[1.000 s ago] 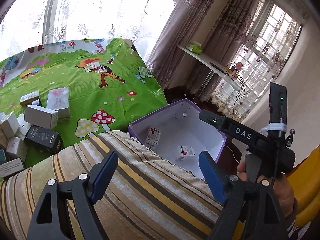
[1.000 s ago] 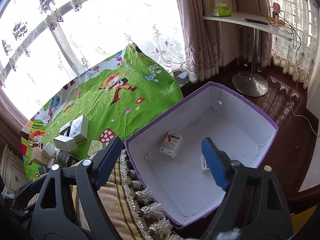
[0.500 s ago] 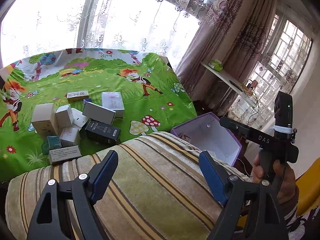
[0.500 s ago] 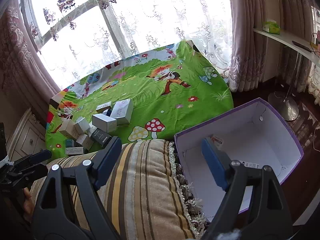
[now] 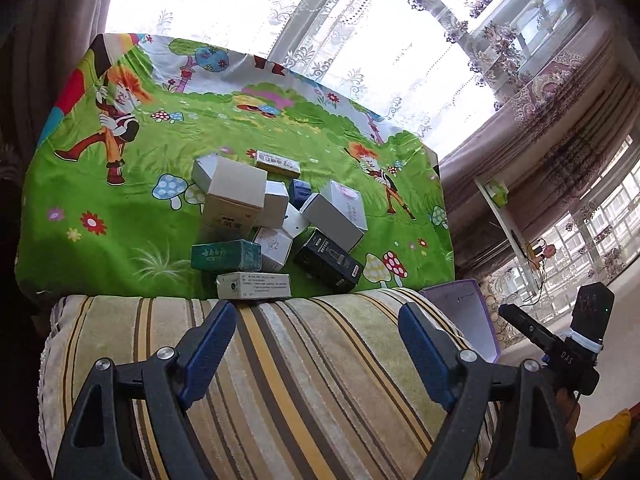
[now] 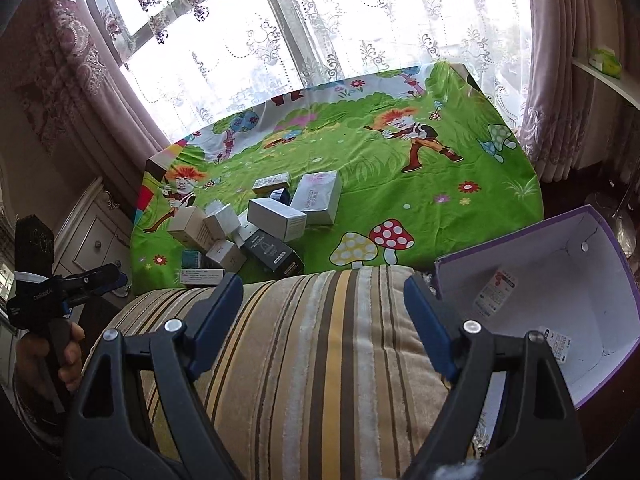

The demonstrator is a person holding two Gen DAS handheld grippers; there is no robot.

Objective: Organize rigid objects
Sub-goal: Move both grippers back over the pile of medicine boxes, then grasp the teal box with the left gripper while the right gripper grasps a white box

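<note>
Cardboard boxes (image 5: 272, 220) heaped on green cloth (image 5: 120, 208)

Only clear read: "DAS" in white letters on the black body of my right tool (image 5: 568, 356), seen from the left wrist cam. My left tool (image 6: 38, 292) has a small white marking on its blue part, too small to read. The green carton (image 5: 226, 255), yellow-white carton (image 5: 278, 161) and flat white carton (image 5: 254, 285) carry printed characters and fine print I can't make out. Same for the red-and-white cartons (image 6: 495, 289) in the purple box (image 6: 616, 236).
</note>
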